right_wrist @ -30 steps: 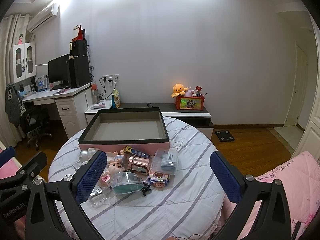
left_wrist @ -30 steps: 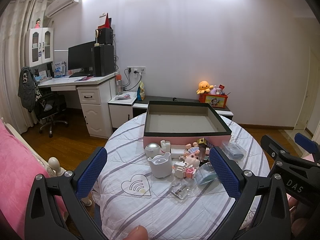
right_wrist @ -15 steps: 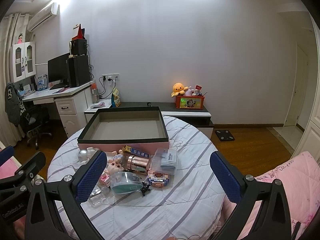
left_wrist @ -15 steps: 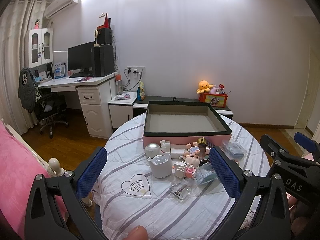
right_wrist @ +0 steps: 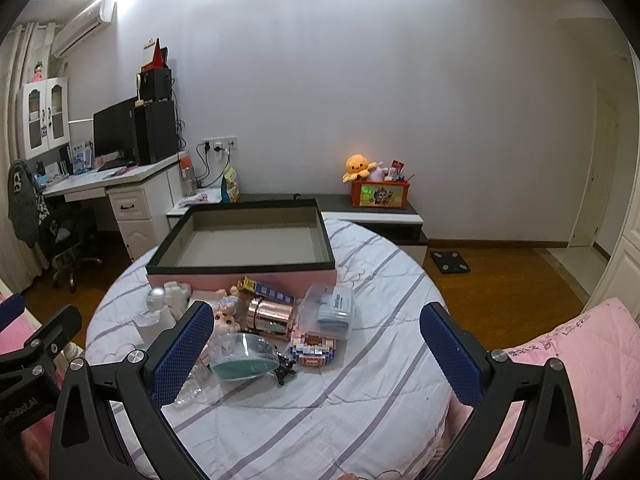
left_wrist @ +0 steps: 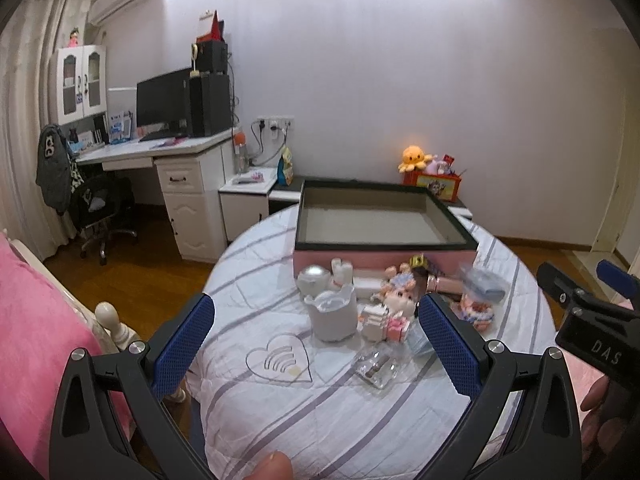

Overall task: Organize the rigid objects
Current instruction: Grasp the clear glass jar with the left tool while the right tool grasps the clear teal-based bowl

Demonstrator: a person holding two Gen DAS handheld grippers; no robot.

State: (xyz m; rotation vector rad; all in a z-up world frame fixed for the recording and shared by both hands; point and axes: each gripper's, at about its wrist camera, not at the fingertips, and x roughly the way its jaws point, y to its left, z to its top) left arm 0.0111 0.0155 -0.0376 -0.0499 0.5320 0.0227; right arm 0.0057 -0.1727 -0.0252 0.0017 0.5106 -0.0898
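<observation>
From my left wrist camera, the left gripper (left_wrist: 316, 344) hangs above the near part of the round table (left_wrist: 280, 408) with its blue-padded fingers (left_wrist: 182, 344) spread wide and nothing between them. Past them I see the cluster of small rigid things just in front of the pink box (left_wrist: 384, 258), whose dark-rimmed interior holds nothing: a white crown-edged cup (left_wrist: 334, 316) stands upright nearest me, a silver dome (left_wrist: 314, 278) behind it, a pink-and-white block model (left_wrist: 384, 320) just right of the cup, a small doll figure (left_wrist: 396, 290) beyond that, and a clear plastic case (left_wrist: 376, 364) lying flat closest to the table's front edge. At the right edge I can see part of the right gripper (left_wrist: 584, 304), but this view does not tell me how it stands. Switching to my right wrist camera, the right gripper (right_wrist: 316, 344) is likewise spread fully open and holding nothing, over the table's near side. Between its fingers lie a teal roll in a clear wrapper (right_wrist: 244, 356), a copper-coloured cylinder (right_wrist: 268, 316) on its side behind it, a colourful block model (right_wrist: 314, 350) to the right, and a clear box with a blue item inside (right_wrist: 330, 310) just beyond that, all near the pink box's front wall.
</observation>
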